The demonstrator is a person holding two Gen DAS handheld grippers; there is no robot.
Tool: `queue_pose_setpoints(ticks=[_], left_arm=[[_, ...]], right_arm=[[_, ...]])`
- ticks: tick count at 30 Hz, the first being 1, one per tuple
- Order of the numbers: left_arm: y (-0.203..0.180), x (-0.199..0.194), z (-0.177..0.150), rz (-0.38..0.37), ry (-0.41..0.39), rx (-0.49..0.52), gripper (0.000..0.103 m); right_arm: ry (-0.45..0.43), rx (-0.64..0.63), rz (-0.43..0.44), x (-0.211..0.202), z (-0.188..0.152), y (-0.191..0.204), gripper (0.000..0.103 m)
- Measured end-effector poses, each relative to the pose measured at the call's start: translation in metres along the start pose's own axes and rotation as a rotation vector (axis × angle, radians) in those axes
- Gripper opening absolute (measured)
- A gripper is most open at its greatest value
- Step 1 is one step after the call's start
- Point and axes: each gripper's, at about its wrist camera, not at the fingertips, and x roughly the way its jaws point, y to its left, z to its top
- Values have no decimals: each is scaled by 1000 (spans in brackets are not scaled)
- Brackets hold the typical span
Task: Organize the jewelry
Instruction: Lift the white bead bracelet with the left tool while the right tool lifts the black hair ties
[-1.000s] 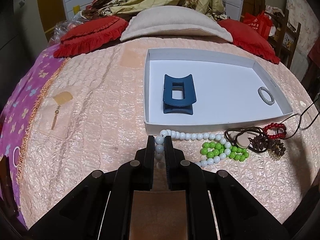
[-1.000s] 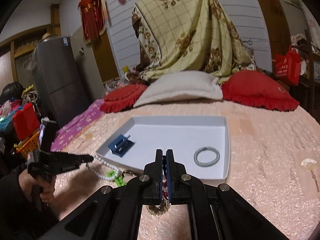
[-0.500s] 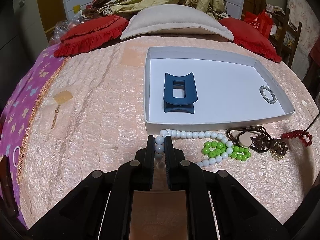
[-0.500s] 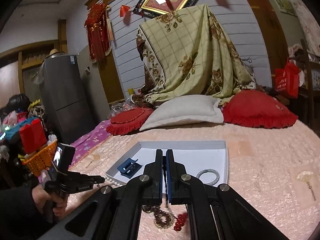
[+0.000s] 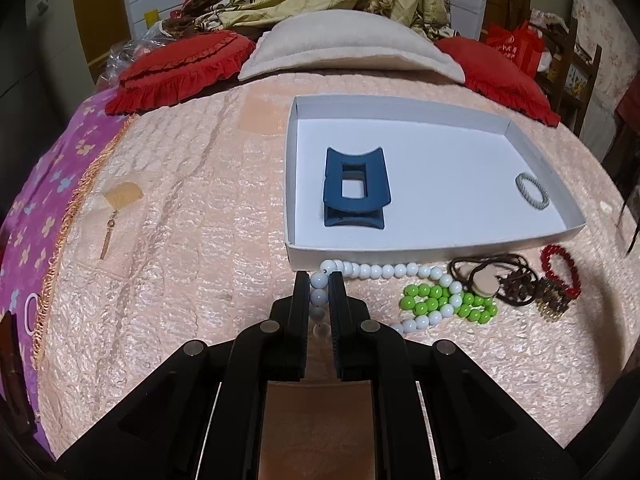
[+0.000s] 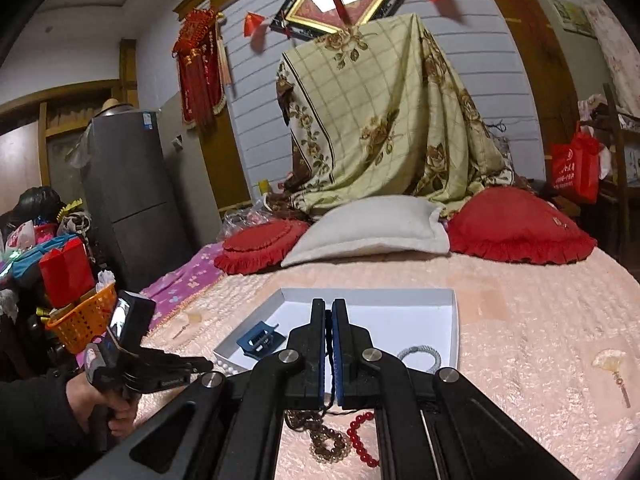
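Observation:
A white tray point(image 5: 432, 246) lies on the pink bedspread and holds a blue hair claw point(image 5: 355, 188) and a grey braided ring point(image 5: 531, 191). In front of it lie a white bead necklace point(image 5: 384, 270), green beads point(image 5: 434, 302), a brown cord pendant point(image 5: 486, 282) and a red bead bracelet point(image 5: 560, 270). My left gripper point(image 5: 319, 280) is shut on the white bead necklace. My right gripper point(image 6: 330, 312) is raised above the bed, shut on a thin dark cord point(image 6: 330, 364); a brown bead string point(image 6: 326, 442) and the red bracelet point(image 6: 360, 438) hang or lie below it.
Red cushions point(image 5: 180, 68) and a beige pillow point(image 5: 352, 48) lie at the bed's far end. A tasselled bookmark point(image 5: 118, 208) lies left of the tray, another at the right point(image 6: 612, 368). The purple sheet edge point(image 5: 36, 216) is at left. The tray also shows in the right wrist view point(image 6: 454, 320).
My right gripper has risen and tilted up, pulling the dark cord. The red bracelet slid right, then settled beside the brown beads. My left gripper stayed on the white beads.

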Motion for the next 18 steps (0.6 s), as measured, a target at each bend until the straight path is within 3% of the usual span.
queue_pose_setpoints(ticks=[18], left_arm=[[6,-39,11,-59,-88,-46,8]], right_arm=[[122,-7,-32,23,-14,-4,3]])
